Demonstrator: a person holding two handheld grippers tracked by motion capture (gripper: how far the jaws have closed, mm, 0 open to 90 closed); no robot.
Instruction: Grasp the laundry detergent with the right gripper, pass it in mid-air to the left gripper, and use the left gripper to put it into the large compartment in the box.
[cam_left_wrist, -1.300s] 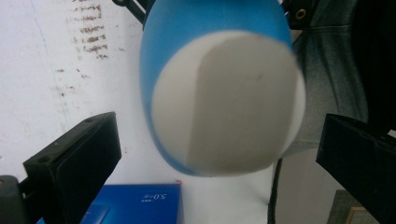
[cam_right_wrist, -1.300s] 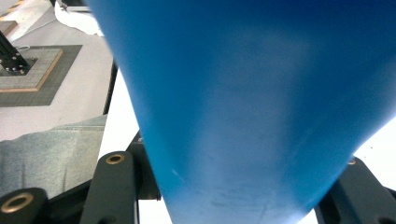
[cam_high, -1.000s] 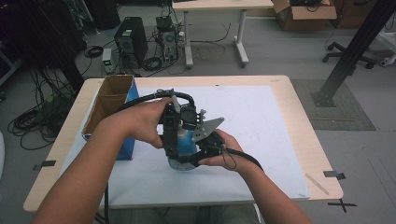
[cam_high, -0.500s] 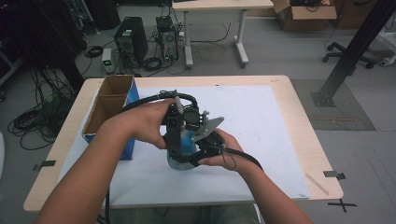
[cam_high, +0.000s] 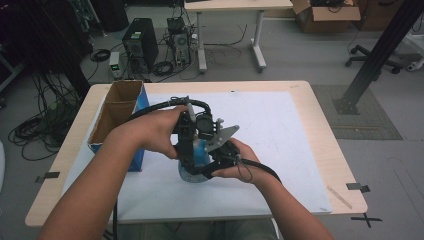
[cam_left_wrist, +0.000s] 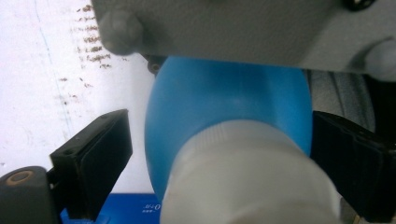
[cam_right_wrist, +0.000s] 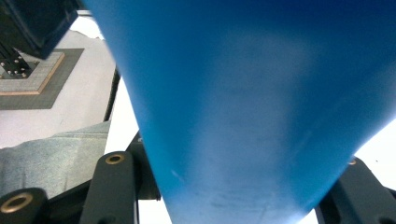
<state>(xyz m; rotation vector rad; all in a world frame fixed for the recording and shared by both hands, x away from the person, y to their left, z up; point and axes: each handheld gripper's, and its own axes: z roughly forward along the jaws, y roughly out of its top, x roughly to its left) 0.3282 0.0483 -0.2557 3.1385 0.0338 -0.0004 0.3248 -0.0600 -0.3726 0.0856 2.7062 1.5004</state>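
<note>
Bottle (cam_left_wrist: 224, 121) blue, white cap toward left gripper (cam_high: 186, 142), fingers apart; right gripper (cam_high: 220, 150) fingers clamp it.

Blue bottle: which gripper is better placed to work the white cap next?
Left, likely. Its jaws flank the white cap of the blue bottle, one pad still clear. The right gripper braces the body.

The right half and far side of the surface (cam_high: 280, 120) lie bare, open for passing. On the left edge an open cardboard box (cam_high: 117, 117) stands in the way. At the middle, both claws crowd around a blue bottle (cam_high: 200, 150).
</note>
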